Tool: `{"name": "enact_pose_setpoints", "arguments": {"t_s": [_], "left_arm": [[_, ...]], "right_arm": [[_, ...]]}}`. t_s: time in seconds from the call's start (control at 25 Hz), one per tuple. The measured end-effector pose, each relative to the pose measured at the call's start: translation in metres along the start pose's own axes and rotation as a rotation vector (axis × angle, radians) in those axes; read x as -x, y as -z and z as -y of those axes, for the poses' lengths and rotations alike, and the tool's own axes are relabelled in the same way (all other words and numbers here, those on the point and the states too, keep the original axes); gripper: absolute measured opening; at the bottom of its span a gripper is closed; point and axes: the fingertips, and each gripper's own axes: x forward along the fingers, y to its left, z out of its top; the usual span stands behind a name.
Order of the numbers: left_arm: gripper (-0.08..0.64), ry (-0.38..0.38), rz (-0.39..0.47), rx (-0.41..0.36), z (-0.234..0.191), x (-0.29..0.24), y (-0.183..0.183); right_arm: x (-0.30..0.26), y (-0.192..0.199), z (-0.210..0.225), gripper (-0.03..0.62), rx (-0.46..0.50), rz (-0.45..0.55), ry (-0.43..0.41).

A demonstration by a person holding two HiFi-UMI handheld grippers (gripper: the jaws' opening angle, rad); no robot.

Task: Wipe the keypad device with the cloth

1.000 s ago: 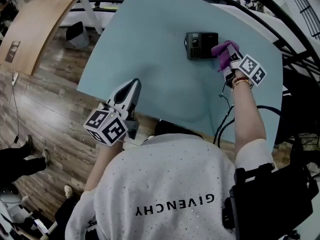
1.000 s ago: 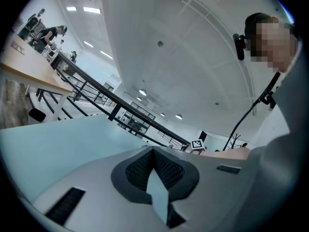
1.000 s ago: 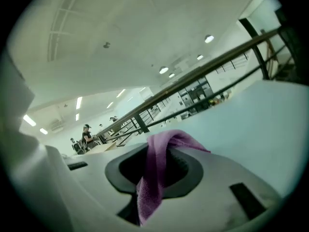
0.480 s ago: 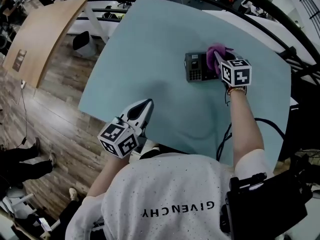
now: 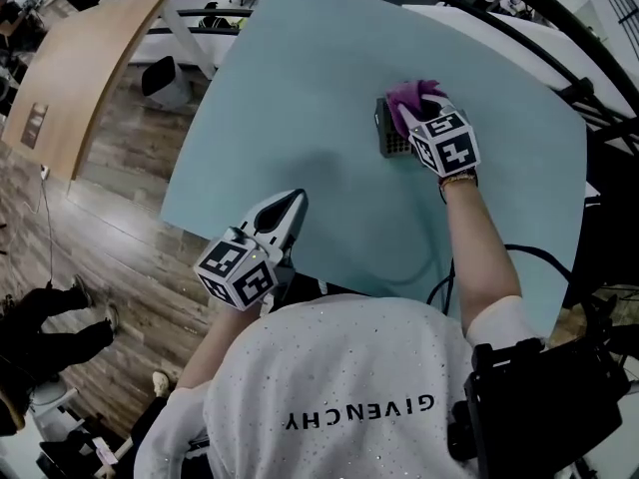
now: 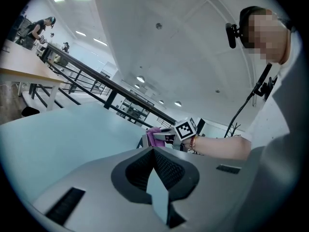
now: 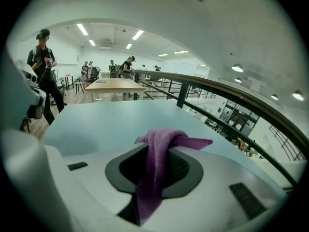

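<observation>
The right tongs (image 5: 409,116) pinch the purple cloth (image 5: 411,95) and hold it on top of the keypad device (image 5: 387,140), far right on the pale blue surface (image 5: 300,78). The left tongs (image 5: 291,205), tips together and empty, hover over the near edge.

Left claw (image 6: 153,151), jaws together and empty, faces the table (image 6: 58,134); beyond, right claw (image 6: 163,138) holds purple cloth (image 6: 154,137).

Cloth (image 5: 412,97) atop keypad device (image 5: 390,141) on table (image 5: 300,88)
</observation>
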Motion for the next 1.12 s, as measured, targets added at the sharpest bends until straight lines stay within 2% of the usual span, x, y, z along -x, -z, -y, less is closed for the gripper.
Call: {"name": "enact_pose_setpoints", "arguments": {"t_s": [0.12, 0.28, 0.4, 0.48, 0.56, 0.64, 0.8, 0.92, 1.12], "left_arm": [[0.000, 0.037, -0.002, -0.021, -0.010, 0.010, -0.015], [0.000, 0.086, -0.010, -0.067, -0.024, 0.024, -0.035], [0.000, 0.091, -0.004, -0.072, -0.042, 0.035, -0.047], [0.000, 0.093, -0.003, -0.067, -0.054, 0.041, -0.053], [0.000, 0.106, 0.002, -0.065, -0.061, 0.045, -0.058], [0.000, 0.122, 0.007, -0.066, -0.065, 0.047, -0.062], [0.000, 0.150, 0.002, -0.062, -0.069, 0.048, -0.063], [0.000, 0.170, 0.002, -0.063, -0.067, 0.046, -0.066], [0.000, 0.215, 0.000, -0.068, -0.058, 0.042, -0.072]], "right_arm": [[-0.008, -0.011, -0.023, 0.075, 0.042, -0.035, 0.016], [-0.012, -0.015, -0.038, 0.077, 0.081, -0.070, 0.084], [-0.005, -0.034, -0.053, 0.075, 0.194, -0.009, 0.148], [-0.008, -0.033, -0.068, 0.077, 0.252, -0.022, 0.155], [-0.016, -0.010, -0.072, 0.077, 0.221, -0.104, 0.161], [-0.017, 0.014, -0.069, 0.077, 0.142, -0.158, 0.189], [-0.010, 0.043, -0.071, 0.078, 0.044, -0.205, 0.223], [-0.005, 0.067, -0.077, 0.078, -0.041, -0.242, 0.225], [0.005, 0.098, -0.091, 0.078, -0.123, -0.299, 0.217]]}}
